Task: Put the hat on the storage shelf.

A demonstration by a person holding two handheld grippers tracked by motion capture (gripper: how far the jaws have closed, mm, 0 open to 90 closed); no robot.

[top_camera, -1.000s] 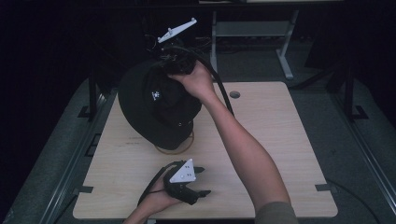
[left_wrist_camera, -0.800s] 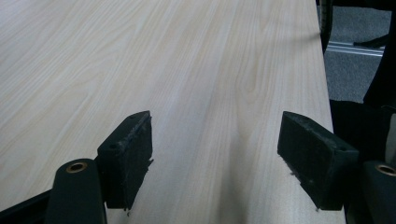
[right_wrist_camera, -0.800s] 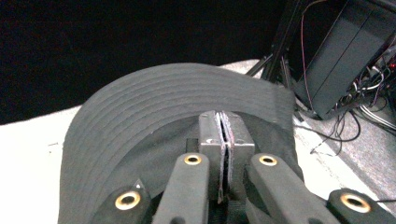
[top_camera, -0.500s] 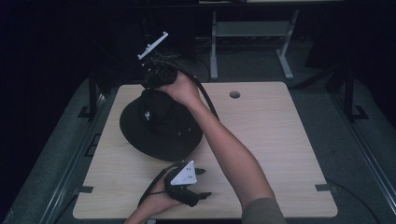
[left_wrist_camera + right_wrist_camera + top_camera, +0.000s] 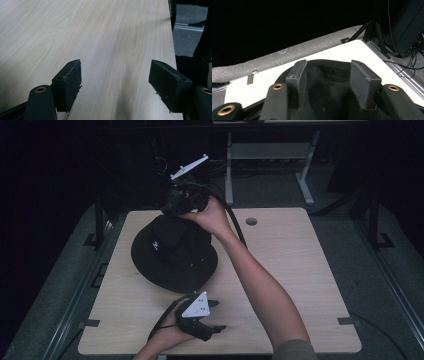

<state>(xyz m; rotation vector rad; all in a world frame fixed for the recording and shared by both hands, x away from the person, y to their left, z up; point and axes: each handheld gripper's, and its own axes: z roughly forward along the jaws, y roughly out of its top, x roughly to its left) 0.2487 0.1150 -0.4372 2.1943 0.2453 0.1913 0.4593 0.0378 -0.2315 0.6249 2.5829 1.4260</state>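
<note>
Dark floor and metal frames surrounded the pale wooden counter point(image 5: 300, 270), which had a small round hole point(image 5: 251, 221) near its far edge. On the left half of the counter lay a black hat point(image 5: 172, 252) with a wide brim and a small white mark on its crown.

The right tongs point(image 5: 172, 206) were held by the right hand point(image 5: 212, 217) above the far edge of the hat, pointing down toward its crown. In the right gripper view, the right tongs point(image 5: 325, 85) had their jaws partly apart, and the black cloth of the hat point(image 5: 324, 82) was between and below them; whether the jaws touched the cloth, I cannot tell.

The left tongs point(image 5: 215, 315) rested low at the near edge of the counter, just beside the brim, held by the left hand point(image 5: 170, 332). In the left gripper view, the left tongs point(image 5: 115, 82) stood wide apart, with bare wood point(image 5: 100, 37) between the jaws.
</note>
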